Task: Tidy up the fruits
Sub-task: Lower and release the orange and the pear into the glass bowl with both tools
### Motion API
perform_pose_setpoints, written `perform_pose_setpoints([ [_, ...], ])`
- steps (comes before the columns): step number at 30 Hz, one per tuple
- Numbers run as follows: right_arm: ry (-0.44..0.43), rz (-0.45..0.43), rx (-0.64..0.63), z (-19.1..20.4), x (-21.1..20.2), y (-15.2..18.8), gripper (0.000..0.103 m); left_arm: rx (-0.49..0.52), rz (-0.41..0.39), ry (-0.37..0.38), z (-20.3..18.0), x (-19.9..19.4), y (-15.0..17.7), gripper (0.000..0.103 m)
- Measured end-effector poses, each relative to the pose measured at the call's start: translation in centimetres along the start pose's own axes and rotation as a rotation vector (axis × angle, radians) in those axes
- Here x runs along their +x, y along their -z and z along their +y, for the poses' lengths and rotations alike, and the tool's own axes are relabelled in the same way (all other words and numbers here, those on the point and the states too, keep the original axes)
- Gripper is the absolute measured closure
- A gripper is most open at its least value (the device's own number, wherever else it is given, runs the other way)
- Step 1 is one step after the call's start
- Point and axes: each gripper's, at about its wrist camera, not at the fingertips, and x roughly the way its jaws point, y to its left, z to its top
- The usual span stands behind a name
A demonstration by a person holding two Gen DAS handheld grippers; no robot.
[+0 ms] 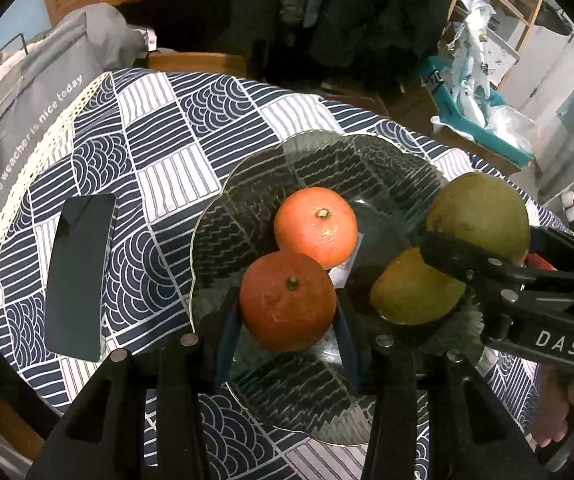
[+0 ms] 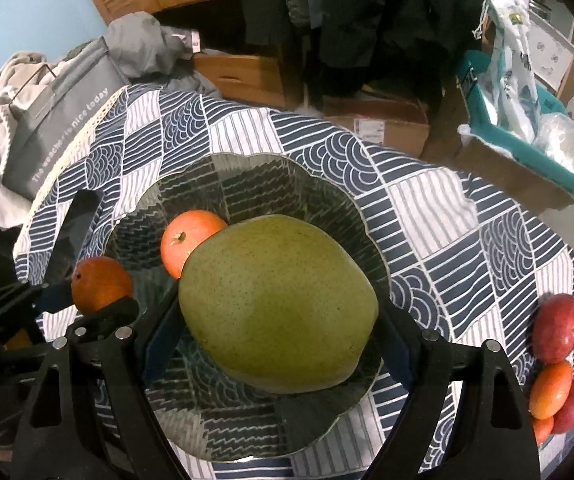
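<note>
Navy-and-white patterned cloth (image 1: 159, 148) covers a table, with a grey bag (image 1: 19, 128) printed with white lettering beyond its far left edge. On the cloth at the left lies a dark phone (image 1: 79, 276), face up, just beside a ribbed glass plate (image 1: 247, 184) with a wavy rim.

On the plate, toward its left side, the left gripper (image 1: 287, 312) is clamped on a darker orange (image 1: 289, 300), its two blue-padded fingers (image 1: 227, 336) pressed against the fruit's sides. A brighter orange (image 1: 315, 225) sits on the plate just behind it, the two nearly touching. To their right, a yellow-green mango (image 1: 415, 288) rests in the plate.

Further right, the right gripper (image 2: 279, 340) holds a large green mango (image 2: 279, 304) over the plate's middle. Its jaws stand wide, and the blue pads (image 2: 397, 356) hug the fruit on both sides. In the right wrist view this mango hides much of the plate; whether it touches the glass cannot be told.

At the far right of the cloth, well apart from the plate, lies a cluster of small fruits: a red mango (image 2: 558, 328), an orange-red one (image 2: 551, 390) below it, and more red fruit cut off by the edge.

Beyond the table at the right, a teal box (image 2: 527, 136) holds plastic bags.
</note>
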Motion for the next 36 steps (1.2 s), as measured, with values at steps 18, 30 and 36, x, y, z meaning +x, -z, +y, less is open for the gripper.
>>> perform_pose_setpoints([
  [18,-0.033,-0.016,0.012,0.1,-0.8,-0.3,0.017,-0.036,0.009,0.001,0.4,-0.1,-0.1,0.040],
  [30,0.015,-0.091,-0.007,-0.4,-4.2,-0.2,0.017,-0.005,-0.040,-0.008,-0.9,-2.2,-0.4,0.040],
  [36,0.062,-0.151,0.001,-1.1,-6.8,-0.1,0.017,0.037,-0.089,-0.014,-2.2,-4.1,-0.5,0.040],
])
